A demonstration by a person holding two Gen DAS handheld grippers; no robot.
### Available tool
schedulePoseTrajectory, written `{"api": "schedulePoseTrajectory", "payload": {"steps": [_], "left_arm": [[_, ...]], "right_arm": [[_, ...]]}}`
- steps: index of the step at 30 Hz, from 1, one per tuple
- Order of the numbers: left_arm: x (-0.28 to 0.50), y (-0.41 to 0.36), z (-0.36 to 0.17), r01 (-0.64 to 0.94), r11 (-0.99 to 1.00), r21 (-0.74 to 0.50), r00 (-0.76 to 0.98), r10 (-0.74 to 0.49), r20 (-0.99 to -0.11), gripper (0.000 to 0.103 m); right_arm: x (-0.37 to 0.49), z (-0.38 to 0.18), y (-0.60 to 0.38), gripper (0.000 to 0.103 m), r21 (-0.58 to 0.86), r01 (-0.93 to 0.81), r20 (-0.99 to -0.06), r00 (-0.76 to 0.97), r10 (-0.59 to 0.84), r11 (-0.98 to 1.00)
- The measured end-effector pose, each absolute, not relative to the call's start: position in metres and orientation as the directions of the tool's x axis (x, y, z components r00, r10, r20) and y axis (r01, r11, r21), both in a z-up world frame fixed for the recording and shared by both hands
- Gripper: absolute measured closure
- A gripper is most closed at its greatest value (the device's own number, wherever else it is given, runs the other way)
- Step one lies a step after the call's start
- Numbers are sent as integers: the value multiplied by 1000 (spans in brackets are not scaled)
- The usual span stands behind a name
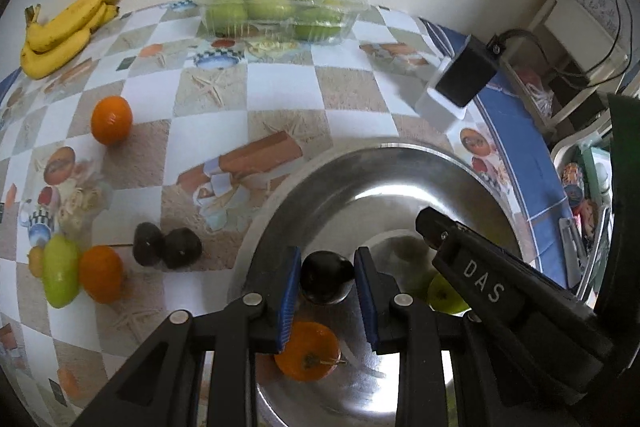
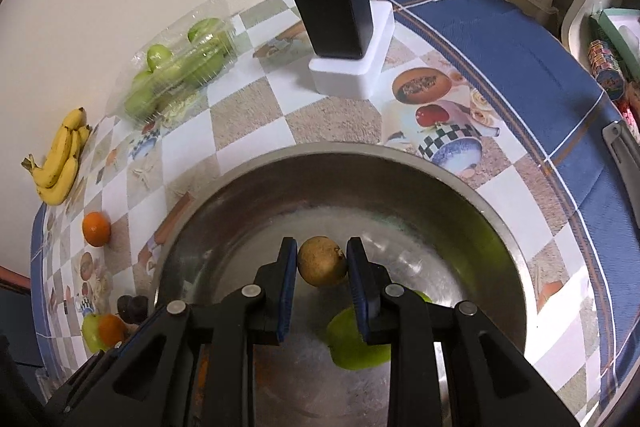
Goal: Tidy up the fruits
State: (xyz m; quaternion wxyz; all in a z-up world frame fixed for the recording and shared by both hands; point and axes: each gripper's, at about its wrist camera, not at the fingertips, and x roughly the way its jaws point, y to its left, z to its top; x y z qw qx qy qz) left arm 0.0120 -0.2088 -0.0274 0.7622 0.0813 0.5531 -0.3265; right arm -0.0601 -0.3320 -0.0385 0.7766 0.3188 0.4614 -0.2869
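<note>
My left gripper [image 1: 326, 277] is shut on a dark plum [image 1: 325, 281] and holds it over the steel bowl [image 1: 400, 163]. An orange [image 1: 307, 351] and a green apple [image 1: 442, 295] lie in the bowl below. My right gripper [image 2: 322, 261] is shut on a brownish-yellow round fruit [image 2: 322, 261] over the same bowl [image 2: 496, 227], above the green apple [image 2: 352, 345]. The right gripper also shows in the left wrist view [image 1: 472, 267], at the right.
On the checked tablecloth lie a banana bunch [image 1: 64, 27], a clear box of green fruit [image 1: 276, 7], two oranges [image 1: 111, 120] [image 1: 100, 274], a green fruit [image 1: 60, 277] and two dark fruits [image 1: 166, 245]. A black adapter on a white block [image 2: 340, 39] stands behind the bowl.
</note>
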Motion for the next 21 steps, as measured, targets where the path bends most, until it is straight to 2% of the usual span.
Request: {"api": "schedulePoseTrajectory", "payload": {"steps": [8,12,17,21], "left_arm": [[12,-206,-35,585,778,-229,168,-393,-904,73],[13,-204,-35,583,778,-233,165,-394,-904,72],[12,-202,-32,579,775,-252,152,-406,-901,71],[7,-203,-27,590,768,-249,159,-412,-897,62]], "right_arm": [[-60,-42,-331,76,225,741,-904,401,-149,633],[-60,-40,-329,62,228,736,-901,407,-148,637],[-60,-30,-327,61,231,729,-893,423,-158,645],[-61,-19,-324,61,235,718,-879,445,-173,655]]}}
